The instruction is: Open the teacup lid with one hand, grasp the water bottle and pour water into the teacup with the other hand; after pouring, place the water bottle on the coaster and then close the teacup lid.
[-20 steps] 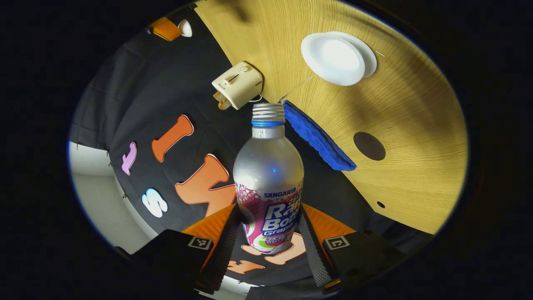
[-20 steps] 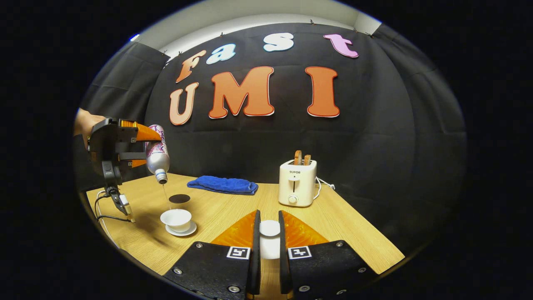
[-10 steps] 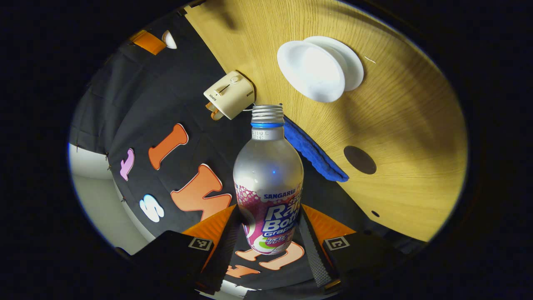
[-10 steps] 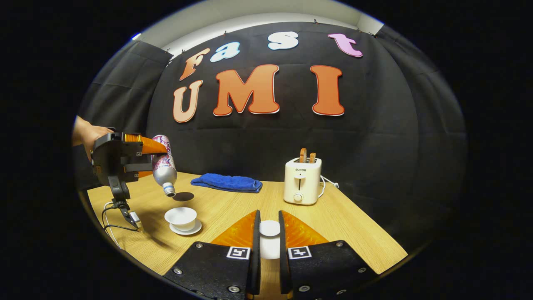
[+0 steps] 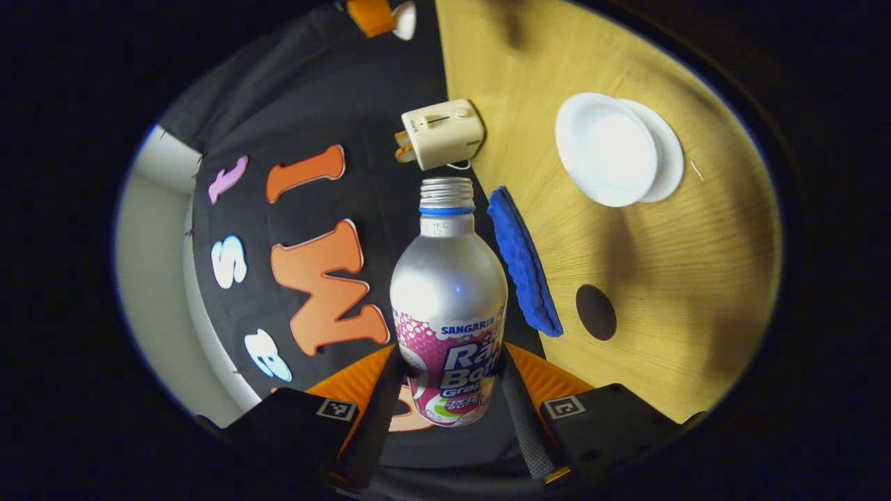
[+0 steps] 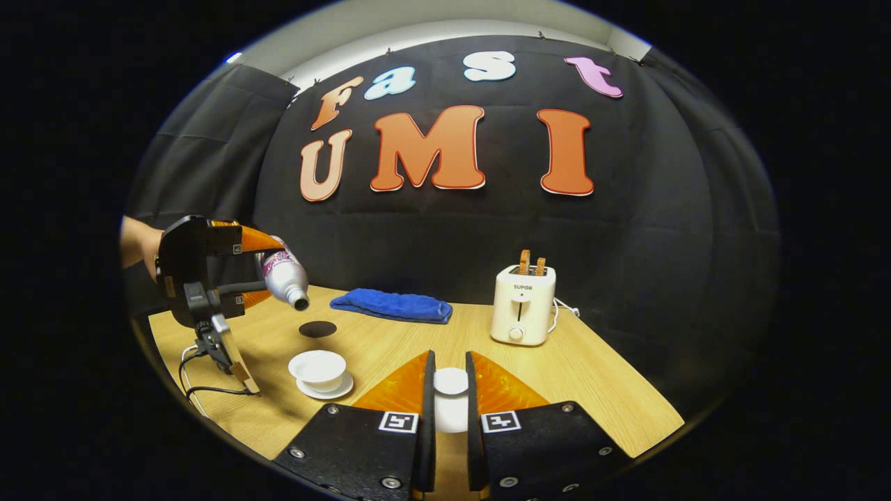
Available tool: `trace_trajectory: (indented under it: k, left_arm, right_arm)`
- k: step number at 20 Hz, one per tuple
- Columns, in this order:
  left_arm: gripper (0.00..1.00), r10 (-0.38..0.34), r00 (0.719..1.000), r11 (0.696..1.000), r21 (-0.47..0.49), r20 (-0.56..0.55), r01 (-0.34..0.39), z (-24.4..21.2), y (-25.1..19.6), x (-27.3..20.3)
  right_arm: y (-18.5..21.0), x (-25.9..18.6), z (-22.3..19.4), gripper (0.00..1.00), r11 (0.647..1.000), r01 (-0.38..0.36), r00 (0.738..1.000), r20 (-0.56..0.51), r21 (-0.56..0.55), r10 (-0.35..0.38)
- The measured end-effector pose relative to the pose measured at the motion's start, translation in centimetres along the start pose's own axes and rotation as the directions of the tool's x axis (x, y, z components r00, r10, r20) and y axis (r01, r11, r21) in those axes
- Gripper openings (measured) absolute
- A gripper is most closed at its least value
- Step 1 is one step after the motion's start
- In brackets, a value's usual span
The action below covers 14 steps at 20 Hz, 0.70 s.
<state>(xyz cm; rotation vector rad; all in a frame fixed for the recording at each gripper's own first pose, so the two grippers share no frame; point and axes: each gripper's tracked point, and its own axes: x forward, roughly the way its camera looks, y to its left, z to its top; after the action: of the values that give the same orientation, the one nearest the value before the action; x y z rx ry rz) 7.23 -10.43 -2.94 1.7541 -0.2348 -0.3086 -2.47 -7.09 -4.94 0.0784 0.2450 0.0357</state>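
Your left gripper (image 5: 445, 407) is clamped on the water bottle (image 5: 449, 306), tilted in the air above the desk (image 6: 390, 351), no stream visible. Your right gripper (image 6: 446, 410) pinches the teacup lid (image 6: 451, 381). The open teacup (image 6: 318, 366) sits near the desk's left edge. Pouring looks finished; next, stand the bottle on the dark coaster (image 6: 317, 329) just behind the cup.
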Motion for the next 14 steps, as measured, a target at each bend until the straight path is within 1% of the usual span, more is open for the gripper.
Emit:
trace_trajectory:
  k: [1,3,4,5,6,7,8,9,10,11,13,14]
  left_arm:
    - [0.78,0.029,0.999,0.998,-0.048,-0.014,-0.030,-0.3,0.5,0.1]
    - [0.77,0.045,0.998,0.982,-0.183,-0.049,-0.053,-1.1,0.3,0.3]
    - [0.82,0.052,0.996,0.966,-0.250,-0.066,-0.067,-1.6,0.4,0.3]
    - [0.87,0.065,0.994,0.944,-0.317,-0.088,-0.090,-2.2,0.6,0.3]
    - [0.87,0.075,0.991,0.917,-0.382,-0.109,-0.112,-2.7,0.8,0.3]
    - [0.87,0.087,0.988,0.883,-0.449,-0.125,-0.135,-2.9,0.9,0.4]
    - [0.82,0.090,0.986,0.848,-0.509,-0.139,-0.149,-3.1,0.8,0.4]
    - [0.82,0.100,0.983,0.811,-0.559,-0.156,-0.171,-3.2,0.9,0.5]
    - [0.77,0.103,0.980,0.772,-0.608,-0.168,-0.185,-3.6,1.0,0.6]
    - [0.82,0.104,0.977,0.727,-0.656,-0.184,-0.201,-3.8,1.0,0.8]
    - [0.82,0.102,0.972,0.626,-0.746,-0.211,-0.228,-4.5,1.2,1.1]
    - [0.82,0.101,0.970,0.570,-0.786,-0.222,-0.239,-4.9,1.3,1.2]
  right_arm:
    - [0.3,0.2,0.3,0.19,1.000,0.002,1.000,0.003,-0.002,-0.002]
    - [1.3,0.4,1.0,0.19,1.000,-0.007,1.000,0.017,-0.004,0.007]
    - [1.8,0.5,1.4,0.19,1.000,-0.014,1.000,0.024,-0.007,0.014]
    - [2.3,0.7,1.7,0.19,1.000,-0.017,0.999,0.032,-0.011,0.017]
    - [2.6,0.8,2.1,0.19,1.000,-0.019,0.999,0.039,-0.014,0.020]
    - [3.1,1.0,2.5,0.19,1.000,-0.022,0.999,0.047,-0.015,0.023]
    - [3.6,1.2,2.7,0.19,0.999,-0.029,0.998,0.049,-0.015,0.029]
    - [4.1,1.5,2.9,0.19,0.999,-0.034,0.998,0.049,-0.016,0.035]
    - [4.7,1.8,3.0,0.18,0.999,-0.043,0.998,0.048,-0.020,0.044]
    - [5.2,1.9,3.0,0.19,0.998,-0.049,0.998,0.046,-0.026,0.051]
    - [6.1,2.2,3.6,0.19,0.998,-0.058,0.997,0.053,-0.034,0.060]
    - [6.6,2.3,3.8,0.18,0.997,-0.065,0.996,0.056,-0.037,0.067]
